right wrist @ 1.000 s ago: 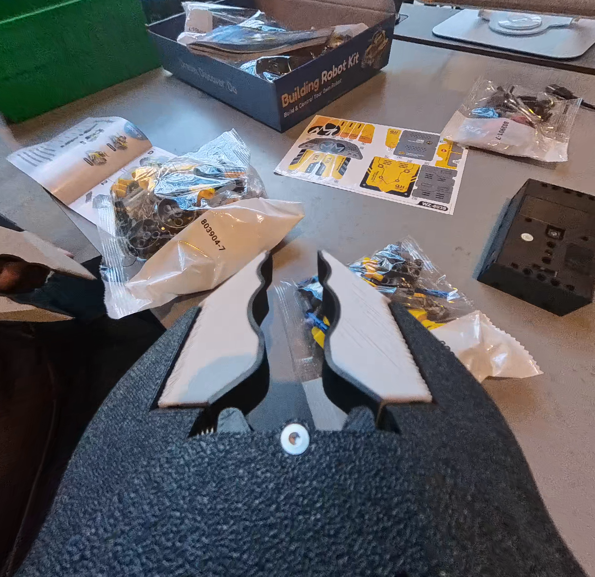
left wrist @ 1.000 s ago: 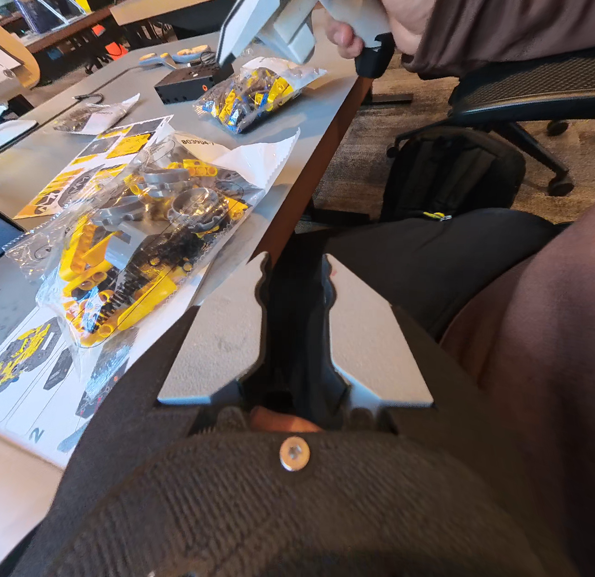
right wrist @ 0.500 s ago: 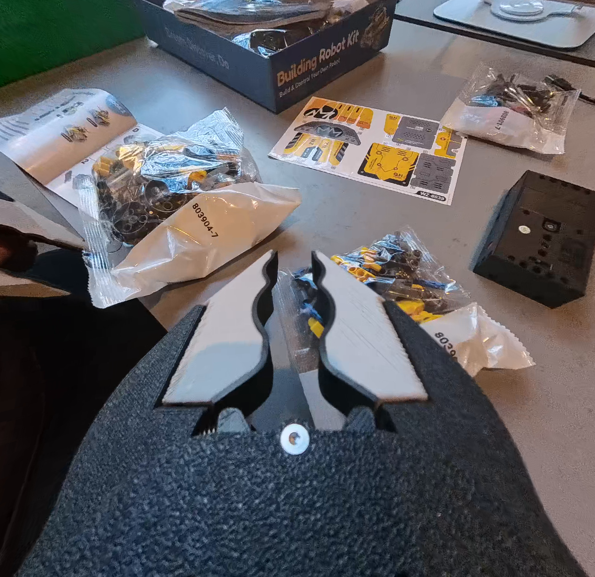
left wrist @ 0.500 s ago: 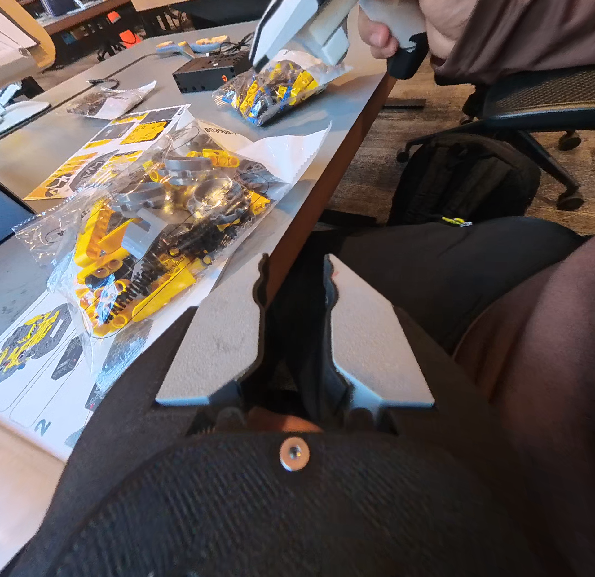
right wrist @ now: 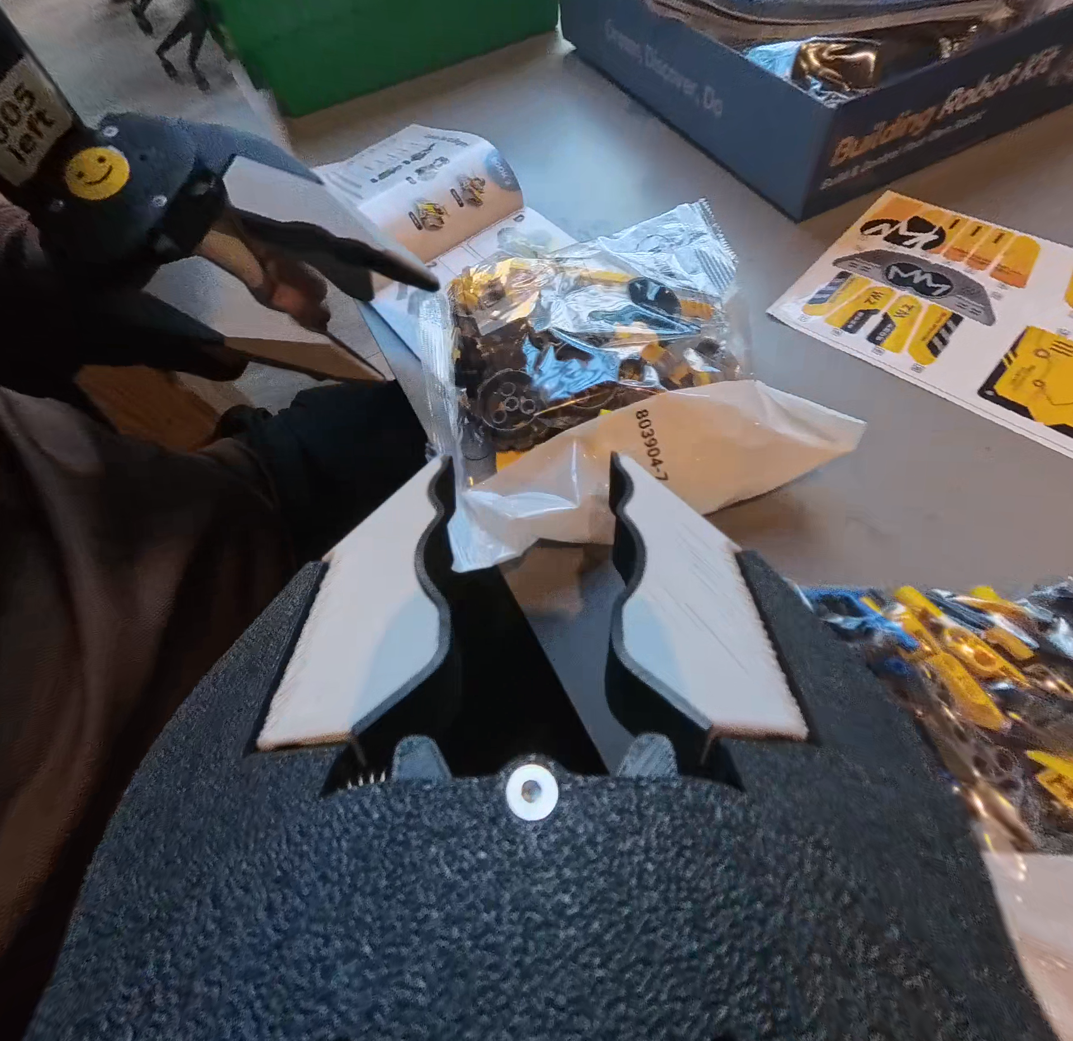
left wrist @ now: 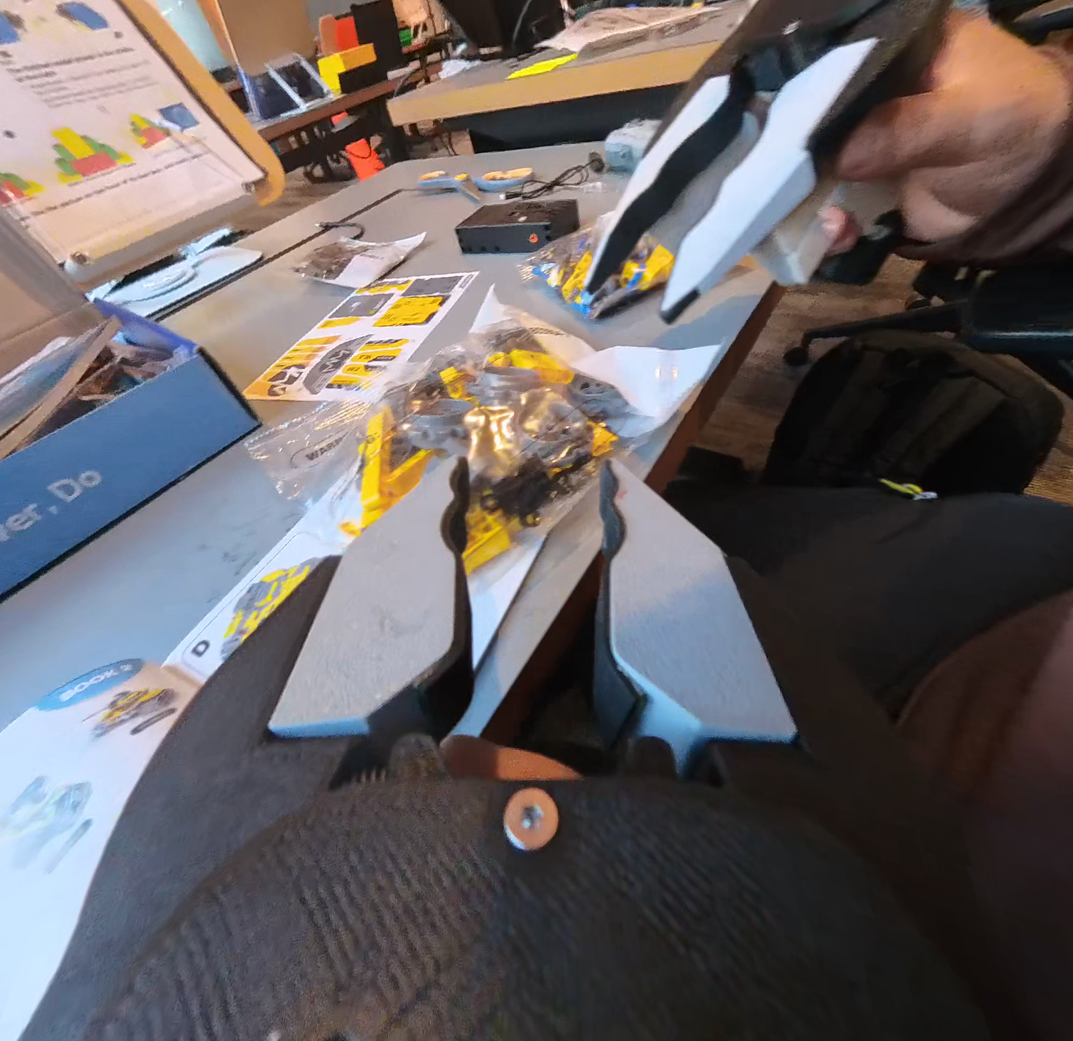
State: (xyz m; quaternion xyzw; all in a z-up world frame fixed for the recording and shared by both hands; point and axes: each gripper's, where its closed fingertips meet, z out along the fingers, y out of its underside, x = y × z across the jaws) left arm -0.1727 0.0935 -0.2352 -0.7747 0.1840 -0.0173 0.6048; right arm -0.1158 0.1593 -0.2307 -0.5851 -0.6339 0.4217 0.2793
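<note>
A large clear bag of yellow, grey and black building parts point(left wrist: 505, 420) lies at the table's near edge. My left gripper point(left wrist: 534, 484) is open and empty, its fingertips just short of the bag's near end. My right gripper point(right wrist: 529, 467) is open, and the bag's white end point(right wrist: 580, 490) lies between its fingertips, not clamped. The bag's clear part point(right wrist: 580, 339) is beyond it. The left gripper point(right wrist: 409, 330) also shows in the right wrist view, at the bag's left side. The right gripper point(left wrist: 633, 301) also shows in the left wrist view, above a smaller bag.
A smaller bag of blue and yellow parts point(right wrist: 958, 664) lies to the right. A sticker sheet point(right wrist: 929, 298), an open blue kit box point(right wrist: 784, 113), a green box point(right wrist: 377, 31) and a booklet point(right wrist: 441, 194) surround the large bag. A black box point(left wrist: 517, 232) sits farther back, a backpack point(left wrist: 906, 420) on the floor.
My right gripper moved left from over the smaller bag to the large bag's white end and opened wider. My left gripper came up over the table edge toward the large bag and opened wider.
</note>
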